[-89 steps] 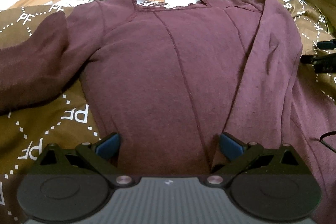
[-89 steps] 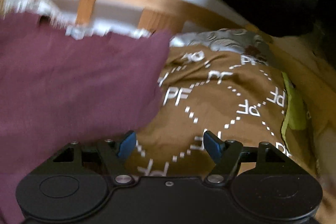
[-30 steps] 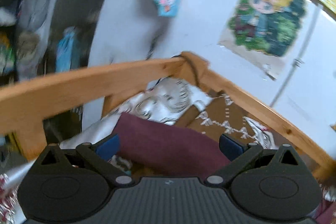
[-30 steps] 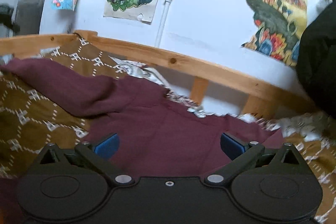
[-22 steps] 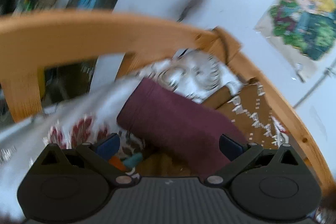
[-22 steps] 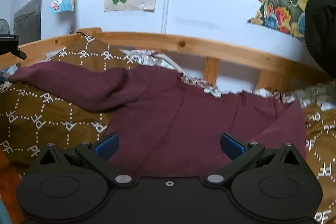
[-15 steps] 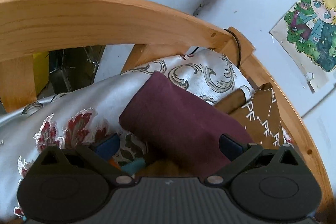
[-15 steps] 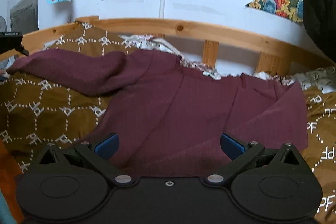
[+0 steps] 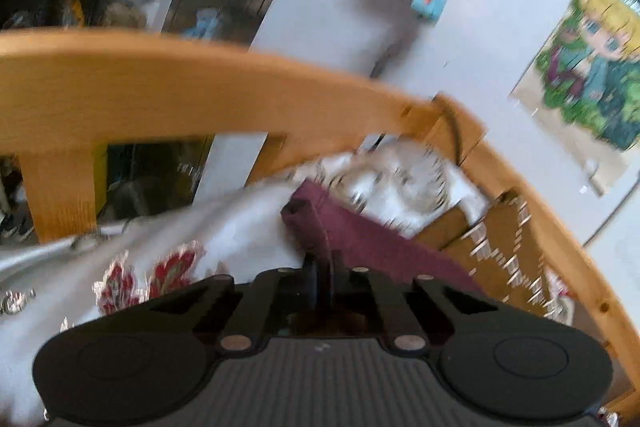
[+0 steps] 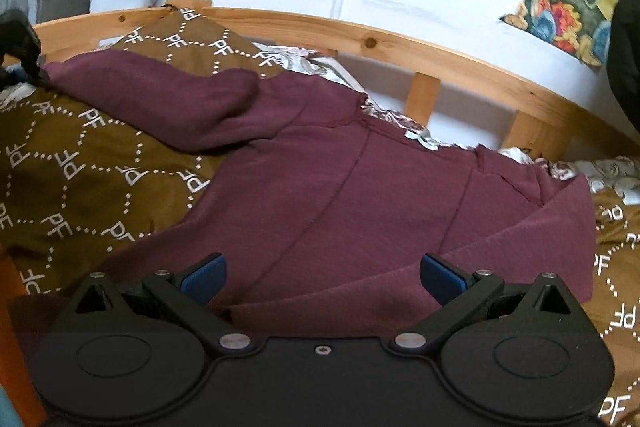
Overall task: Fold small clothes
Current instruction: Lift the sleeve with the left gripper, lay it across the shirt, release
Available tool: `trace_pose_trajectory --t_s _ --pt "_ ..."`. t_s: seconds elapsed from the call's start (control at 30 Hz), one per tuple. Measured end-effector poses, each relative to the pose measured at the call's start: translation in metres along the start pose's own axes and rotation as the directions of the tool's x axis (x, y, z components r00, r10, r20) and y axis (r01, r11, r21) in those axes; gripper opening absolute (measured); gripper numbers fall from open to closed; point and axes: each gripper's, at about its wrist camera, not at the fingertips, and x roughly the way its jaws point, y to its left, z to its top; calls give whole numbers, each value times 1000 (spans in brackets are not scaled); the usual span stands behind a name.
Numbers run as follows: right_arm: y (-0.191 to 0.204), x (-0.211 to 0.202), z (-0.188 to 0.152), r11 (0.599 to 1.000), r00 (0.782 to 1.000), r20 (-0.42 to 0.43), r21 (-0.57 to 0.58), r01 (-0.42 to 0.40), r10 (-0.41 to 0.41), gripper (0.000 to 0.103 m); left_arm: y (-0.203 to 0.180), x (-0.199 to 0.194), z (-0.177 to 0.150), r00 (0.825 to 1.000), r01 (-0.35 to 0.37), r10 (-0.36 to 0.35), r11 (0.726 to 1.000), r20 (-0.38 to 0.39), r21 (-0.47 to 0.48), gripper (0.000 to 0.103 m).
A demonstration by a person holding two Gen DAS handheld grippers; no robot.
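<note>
- The left wrist view is smeared by motion blur: the silvery patterned sheet (image 9: 248, 227), the posters on the wall and the clutter beyond the wooden bed rail (image 9: 200, 99) are all hard to read.
- The left gripper (image 9: 319, 277) has just been closing, and its jaws now stand pinched together on the cuff end of the maroon sleeve (image 9: 360, 239); the blue pads are almost hidden behind the cloth fold.
- That sleeve runs from the cuff at the gripper away to the near right, where the gripper body cuts it off; only this short stretch shows in the left view.
- In the right wrist view the maroon top (image 10: 360, 203) lies spread on the brown "PF" bedspread (image 10: 80, 163), neckline toward the far rail and hem toward the camera, so its long axis runs near to far.
- Its hem is hidden under the right gripper's body, and the lower left edge fades into shadow.
- The left-hand sleeve reaches out long to the far left, ending by a dark shape at the frame edge that is cut off and cannot be made out clearly.
- The right-hand sleeve is folded inward over the body, running diagonally from the far right shoulder toward the near middle.
- The right gripper (image 10: 322, 277) hovers over the near part of the top with its blue-padded fingers (image 10: 204, 277) spread wide, nothing pinched between them.
- Whether those pads touch the cloth cannot be told.
- A dark garment at the far right is cut off by the frame.
</note>
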Motion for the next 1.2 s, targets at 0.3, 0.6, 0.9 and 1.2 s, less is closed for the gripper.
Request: trace_pose_trajectory --t_s 0.3,0.6,0.9,1.2 --pt "8 -18 2 996 997 68 -79 44 -39 102 -28 -48 -5 958 203 -230 966 174 159 3" --pt "-8 -43 -5 992 992 97 -89 92 -84 102 -97 -98 -19 787 490 -595 765 166 417 4" --pt "-44 -66 -32 984 982 78 -28 174 -171 102 -176 -135 -77 549 721 -832 425 -77 547 4" --pt "-91 -83 -74 958 961 -17 81 275 -275 102 -217 -127 -178 444 819 -819 208 -362 535 4"
